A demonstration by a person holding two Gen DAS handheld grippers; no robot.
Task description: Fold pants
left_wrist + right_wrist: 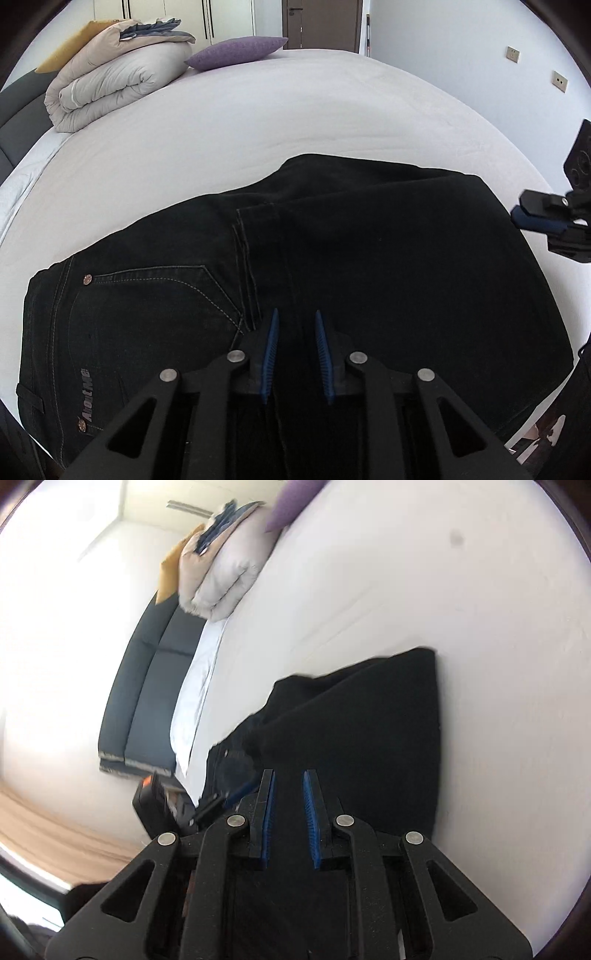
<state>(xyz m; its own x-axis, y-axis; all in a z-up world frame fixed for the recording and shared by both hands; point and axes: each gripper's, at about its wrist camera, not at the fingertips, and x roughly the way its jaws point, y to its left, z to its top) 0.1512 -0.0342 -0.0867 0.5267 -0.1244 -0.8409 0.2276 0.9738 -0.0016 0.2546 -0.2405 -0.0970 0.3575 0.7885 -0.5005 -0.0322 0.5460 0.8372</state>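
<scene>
Black jeans [332, 258] lie folded on the white bed [295, 110], back pocket and waistband at the left, leg hems folded over the seat near the middle. My left gripper [295, 314] hovers over the jeans' near edge, jaws open with a gap and nothing between them. My right gripper [517, 216] shows at the right edge of the left wrist view, beside the jeans' folded right end. In the right wrist view, tilted and blurred, the right gripper [288, 775] is open over the jeans [351, 738], holding nothing.
A folded grey duvet [110, 85] and a purple pillow [236, 51] lie at the far left of the bed. A dark headboard [147, 694] runs along that side. White wall with sockets [513, 54] at the right, a door [321, 22] behind.
</scene>
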